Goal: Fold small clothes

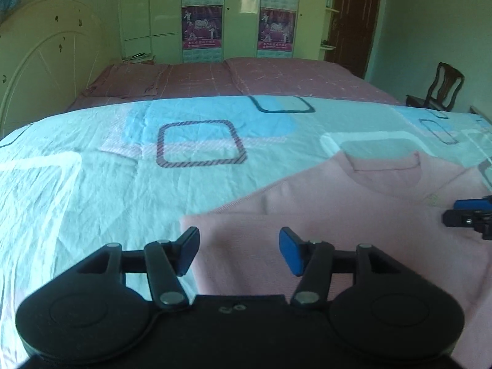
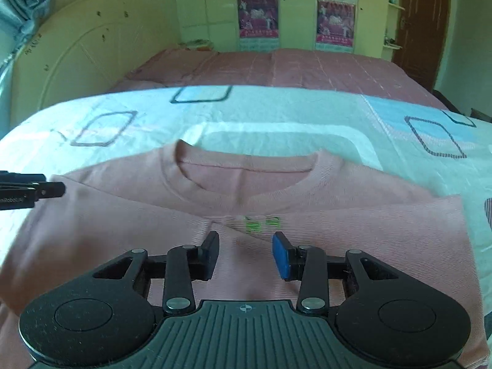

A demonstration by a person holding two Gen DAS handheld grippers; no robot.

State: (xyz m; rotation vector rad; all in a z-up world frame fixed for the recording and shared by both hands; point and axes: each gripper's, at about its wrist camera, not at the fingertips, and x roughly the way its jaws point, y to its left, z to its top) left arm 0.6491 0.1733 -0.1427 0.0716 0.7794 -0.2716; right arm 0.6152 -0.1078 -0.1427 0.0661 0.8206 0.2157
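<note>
A pink shirt [image 2: 240, 190] lies flat on the patterned sheet [image 1: 92, 190] of the bed, collar toward the far side, both sleeves folded in across the chest so that they meet near a small green print [image 2: 261, 223]. The left tongs [image 1: 239, 253] hover over the shirt's left edge, jaws apart with nothing between them. The right tongs [image 2: 246, 253] hang above the middle of the shirt, just short of the print, jaws also apart and empty. Beyond the sheet, a pink cover [image 1: 276, 77] spreads toward a wardrobe [image 1: 203, 15]. A chair [image 1: 439, 87] stands at the right.
</note>
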